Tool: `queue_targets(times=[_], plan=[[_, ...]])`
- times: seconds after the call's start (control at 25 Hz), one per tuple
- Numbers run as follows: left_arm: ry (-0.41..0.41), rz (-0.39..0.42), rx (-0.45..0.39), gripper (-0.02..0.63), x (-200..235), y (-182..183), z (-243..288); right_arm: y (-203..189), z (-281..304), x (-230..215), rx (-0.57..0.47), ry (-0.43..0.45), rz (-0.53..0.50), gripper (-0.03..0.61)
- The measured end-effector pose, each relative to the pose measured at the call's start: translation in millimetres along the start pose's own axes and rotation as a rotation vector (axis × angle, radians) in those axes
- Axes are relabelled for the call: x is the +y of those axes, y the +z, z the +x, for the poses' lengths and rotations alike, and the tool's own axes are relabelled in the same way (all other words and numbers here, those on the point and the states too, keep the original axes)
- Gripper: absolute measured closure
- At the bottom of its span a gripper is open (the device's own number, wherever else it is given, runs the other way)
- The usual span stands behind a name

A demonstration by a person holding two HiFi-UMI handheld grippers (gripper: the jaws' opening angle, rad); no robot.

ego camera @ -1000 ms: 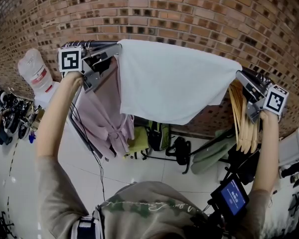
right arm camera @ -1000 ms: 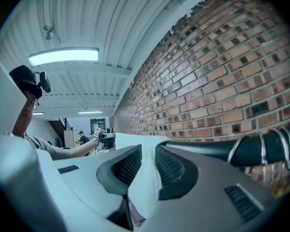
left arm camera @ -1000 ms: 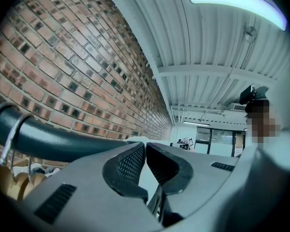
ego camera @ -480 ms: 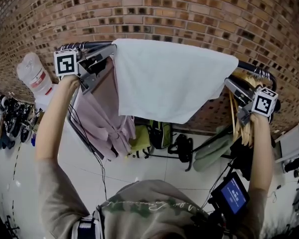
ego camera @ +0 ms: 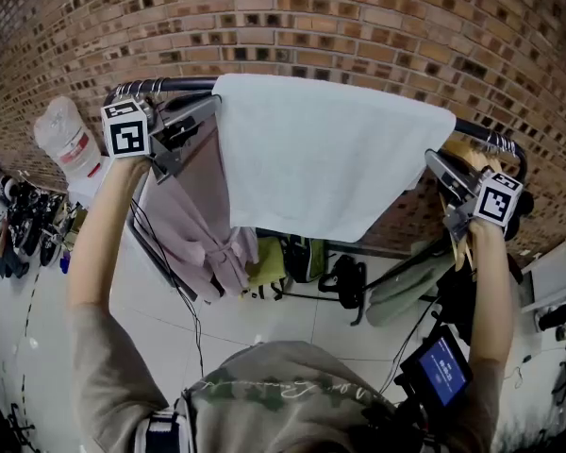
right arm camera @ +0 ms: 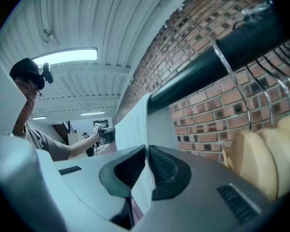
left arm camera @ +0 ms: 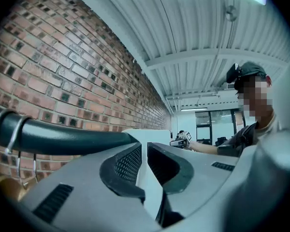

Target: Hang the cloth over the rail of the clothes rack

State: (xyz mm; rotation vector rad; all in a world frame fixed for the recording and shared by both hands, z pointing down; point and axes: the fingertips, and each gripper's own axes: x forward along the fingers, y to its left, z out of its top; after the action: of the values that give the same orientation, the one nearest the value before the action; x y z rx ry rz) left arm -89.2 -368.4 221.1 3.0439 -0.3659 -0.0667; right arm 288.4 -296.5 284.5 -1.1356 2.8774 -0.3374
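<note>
A pale cloth [ego camera: 330, 149] lies draped over the dark rail [ego camera: 165, 85] of the clothes rack, in front of a brick wall. At the cloth's left edge my left gripper [ego camera: 208, 104] is shut on it; in the left gripper view the cloth [left arm camera: 157, 138] runs between the pads of the left gripper [left arm camera: 144, 158], beside the rail [left arm camera: 63, 137]. My right gripper [ego camera: 434, 163] holds the right edge. Its jaws have just been closing, and the cloth [right arm camera: 130, 124] is pinched in the right gripper [right arm camera: 146, 166] under the rail [right arm camera: 208, 66].
A pink garment [ego camera: 193, 215] hangs below the rail's left end. Wooden hangers [ego camera: 464, 151] crowd the right end, close to my right gripper. Bags [ego camera: 302, 258] lie on the tiled floor, a water jug [ego camera: 66, 140] and shoes [ego camera: 14, 225] at left. A lit screen [ego camera: 441, 371] is at lower right.
My right gripper has sunk a little with the cloth's right edge, which now hangs closer to the rail. The left gripper has stayed in place and rolled slightly.
</note>
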Motion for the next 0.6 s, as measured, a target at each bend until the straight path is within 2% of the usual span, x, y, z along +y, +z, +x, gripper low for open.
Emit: queue_targets(times=[0.12, 0.2, 0.4, 0.6], plan=[[0.016, 0.002, 0.013, 0.591, 0.6, -10.2, -3.8, 0.1, -2.7, -0.8, -0.010, 0.002, 0.002, 0.548], [0.016, -0.012, 0.013, 0.548, 1.7, -16.6, -5.5, -0.5, -4.1, -1.9, -0.011, 0.002, 0.001, 0.557], [0.013, -0.023, 0.017, 0.548, 2.4, -23.7, -7.8, 5.5, -9.1, -2.9, -0.029, -0.009, -0.007, 0.558], [0.015, -0.006, 0.098, 0.548, 0.7, -46.5, 1.4, 19.4, -13.2, 0.4, -0.063, -0.016, -0.020, 0.558]])
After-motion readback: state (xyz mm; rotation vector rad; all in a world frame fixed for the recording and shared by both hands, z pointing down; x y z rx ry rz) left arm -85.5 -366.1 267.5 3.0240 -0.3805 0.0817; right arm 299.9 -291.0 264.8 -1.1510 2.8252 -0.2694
